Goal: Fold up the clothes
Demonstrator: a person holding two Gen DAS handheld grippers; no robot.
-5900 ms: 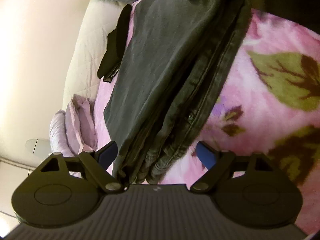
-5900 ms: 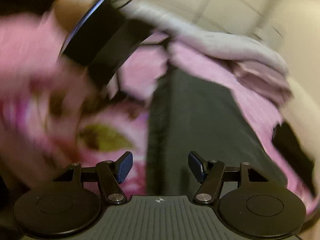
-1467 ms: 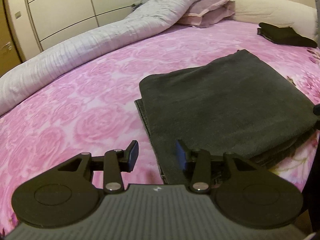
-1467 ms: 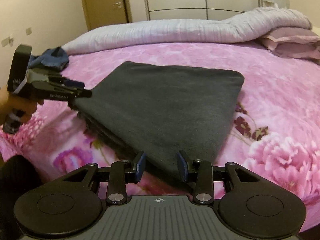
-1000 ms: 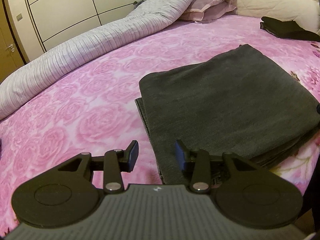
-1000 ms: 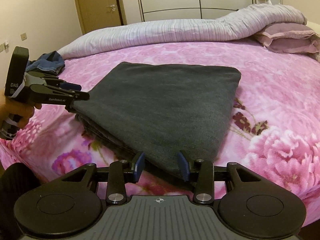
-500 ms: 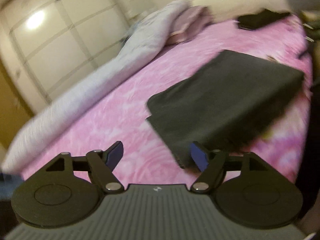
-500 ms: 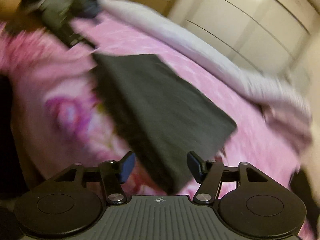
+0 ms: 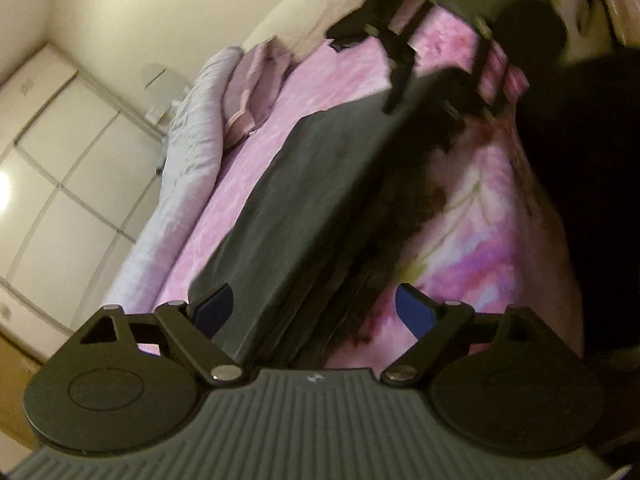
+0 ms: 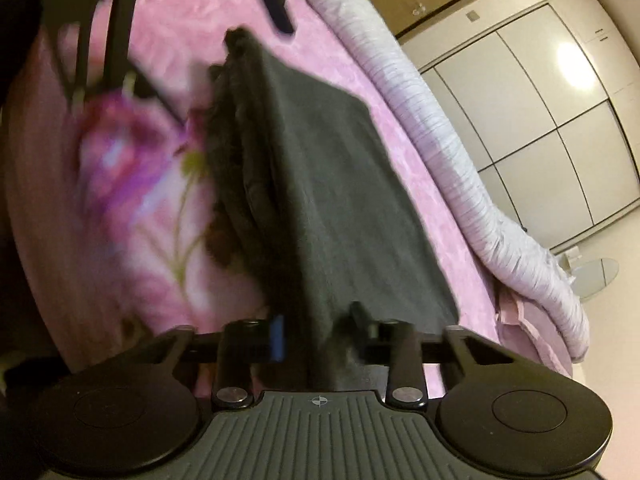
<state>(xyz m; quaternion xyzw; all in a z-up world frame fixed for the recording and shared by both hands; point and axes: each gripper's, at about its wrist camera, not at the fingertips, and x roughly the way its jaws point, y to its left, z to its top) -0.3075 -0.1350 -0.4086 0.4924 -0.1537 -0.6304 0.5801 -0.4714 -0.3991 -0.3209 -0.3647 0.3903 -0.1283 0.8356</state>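
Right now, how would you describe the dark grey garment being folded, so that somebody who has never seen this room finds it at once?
Start from the wide bed with the pink flowered blanket. On it, near the edge closest to the person, lies the dark grey folded garment, a flat stack of layers. It is the only plain charcoal thing on the pink flowers, unlike the pale striped quilt rolled along the far side.

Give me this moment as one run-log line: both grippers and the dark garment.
left gripper: opening, astride folded dark grey garment | right gripper: closing on its edge | garment: on pink floral bedspread
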